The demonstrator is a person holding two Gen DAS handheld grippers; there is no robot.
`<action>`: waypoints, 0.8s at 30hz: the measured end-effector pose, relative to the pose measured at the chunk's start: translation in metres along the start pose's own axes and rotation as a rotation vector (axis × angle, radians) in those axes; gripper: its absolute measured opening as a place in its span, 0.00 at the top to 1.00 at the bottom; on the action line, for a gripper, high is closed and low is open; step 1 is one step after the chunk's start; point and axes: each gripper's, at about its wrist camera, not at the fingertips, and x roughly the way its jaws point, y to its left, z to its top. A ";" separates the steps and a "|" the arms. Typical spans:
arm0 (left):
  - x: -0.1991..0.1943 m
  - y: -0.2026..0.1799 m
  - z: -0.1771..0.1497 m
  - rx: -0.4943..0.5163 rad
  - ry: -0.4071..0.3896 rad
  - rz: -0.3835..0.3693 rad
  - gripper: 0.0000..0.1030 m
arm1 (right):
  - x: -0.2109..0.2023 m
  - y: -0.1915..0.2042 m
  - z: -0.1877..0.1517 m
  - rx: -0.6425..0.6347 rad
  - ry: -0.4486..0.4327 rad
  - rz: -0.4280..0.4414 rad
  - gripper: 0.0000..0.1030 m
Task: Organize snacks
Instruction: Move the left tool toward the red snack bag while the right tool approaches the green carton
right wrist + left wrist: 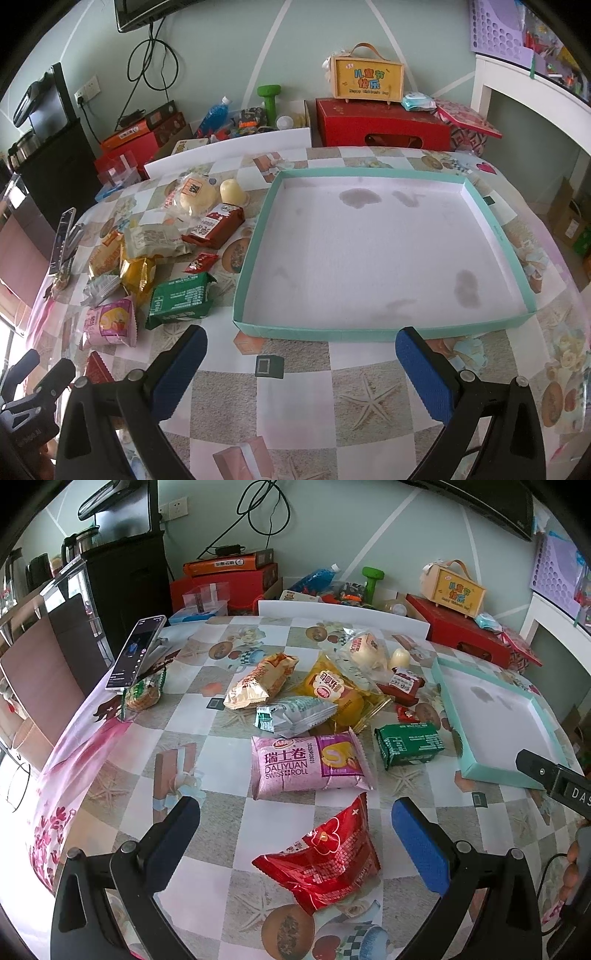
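Right wrist view shows me the big teal box (491,229) lying open on the table (295,406), and there is nothing inside it. I only see a few dark stains on its white floor. So I think the job has hardly begun. No snack is put away yet.

All the snacks sit in a messy pile to the left of the box. In the left wrist view I can pick out the red packet (325,860), which lies nearest to me, right between my open fingers. Just past it is the pink Swiss roll bag (310,766). Beside that, closer to the box, is the green packet (408,744). Farther back are a silver packet (295,716), a yellow bag (332,694), a tan bag (262,681), a dark red packet (402,683) and a white bun in a clear wrapper (364,650). One more small snack (144,694) sits off by the phone (135,653).

My left gripper (295,834) is spread wide and holds nothing. My right gripper (301,363) is spread wide too, holds nothing, and faces the near edge of the box.

What is left is almost everything. I guess each snack must go into the box, one by one. The red packet looks like the easiest first pick, since it is already lined up with my left gripper.
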 end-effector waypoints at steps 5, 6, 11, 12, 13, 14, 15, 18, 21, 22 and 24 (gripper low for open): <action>-0.001 -0.001 -0.001 -0.003 0.000 -0.014 0.00 | 0.000 0.000 0.000 -0.001 -0.001 0.000 0.00; -0.001 -0.002 -0.002 -0.003 0.000 -0.013 0.00 | -0.001 0.000 0.000 -0.001 -0.003 0.001 0.00; 0.001 -0.003 -0.004 -0.007 0.003 -0.006 0.00 | 0.001 0.001 -0.002 -0.004 0.005 0.001 0.00; 0.002 -0.003 -0.004 -0.009 0.004 -0.005 0.00 | 0.001 0.001 -0.002 -0.004 0.005 0.001 0.00; 0.003 -0.003 -0.005 -0.013 0.009 -0.005 0.00 | 0.001 0.001 -0.002 -0.005 0.007 0.002 0.00; 0.004 -0.003 -0.006 -0.016 0.013 -0.009 0.00 | 0.002 0.001 -0.003 -0.005 0.009 0.002 0.00; 0.005 -0.004 -0.007 -0.017 0.020 -0.018 0.00 | 0.003 0.002 -0.003 -0.006 0.012 0.007 0.00; 0.011 -0.008 -0.010 -0.009 0.047 -0.034 0.00 | 0.007 0.006 -0.005 -0.011 0.025 0.040 0.00; 0.017 -0.014 -0.014 0.001 0.068 -0.046 0.00 | 0.010 0.012 -0.006 -0.026 0.033 0.061 0.00; 0.019 -0.015 -0.015 0.003 0.075 -0.047 0.00 | 0.011 0.014 -0.007 -0.028 0.034 0.066 0.00; 0.024 -0.018 -0.017 0.008 0.088 -0.041 0.00 | 0.014 0.018 -0.007 -0.032 0.039 0.076 0.00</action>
